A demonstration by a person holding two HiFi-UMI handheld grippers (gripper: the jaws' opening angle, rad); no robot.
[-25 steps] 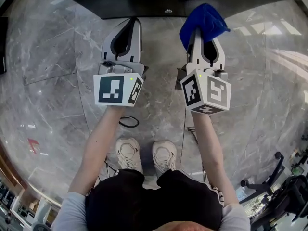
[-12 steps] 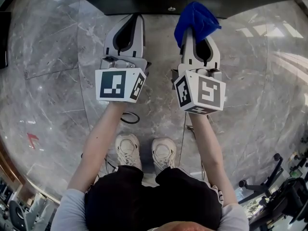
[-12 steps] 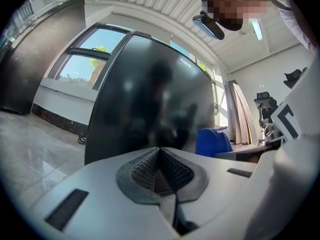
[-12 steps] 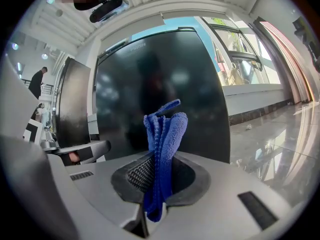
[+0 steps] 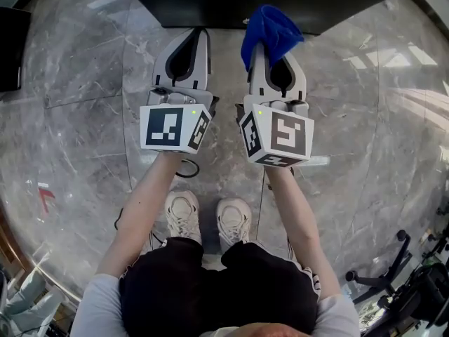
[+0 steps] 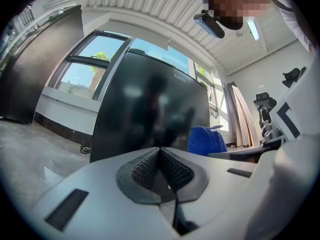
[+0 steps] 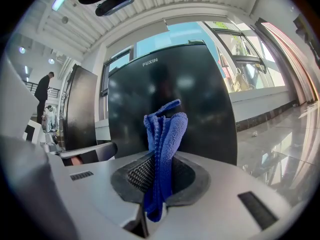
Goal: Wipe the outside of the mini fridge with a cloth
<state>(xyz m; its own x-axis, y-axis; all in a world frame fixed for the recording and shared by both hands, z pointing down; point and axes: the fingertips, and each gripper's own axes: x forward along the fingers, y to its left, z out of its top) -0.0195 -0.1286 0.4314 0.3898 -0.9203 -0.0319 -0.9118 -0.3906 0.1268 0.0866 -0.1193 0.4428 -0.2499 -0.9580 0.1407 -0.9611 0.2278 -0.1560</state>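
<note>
While your right fingers [image 7: 137,176] clamp the cloth [image 7: 162,149], the mini fridge [image 7: 205,99] faces them at 12 o'clock. Your left fingers [image 6: 145,169] sit together, empty.

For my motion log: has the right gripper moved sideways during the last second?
Yes. The right gripper with the cloth shifted left along the mini fridge, toward the left gripper.

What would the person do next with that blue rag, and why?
Probably push the right gripper forward until the blue cloth meets the black mini fridge. Its jaws are shut on the cloth, the fridge stands straight ahead, and the cloth seems not yet against it.
</note>
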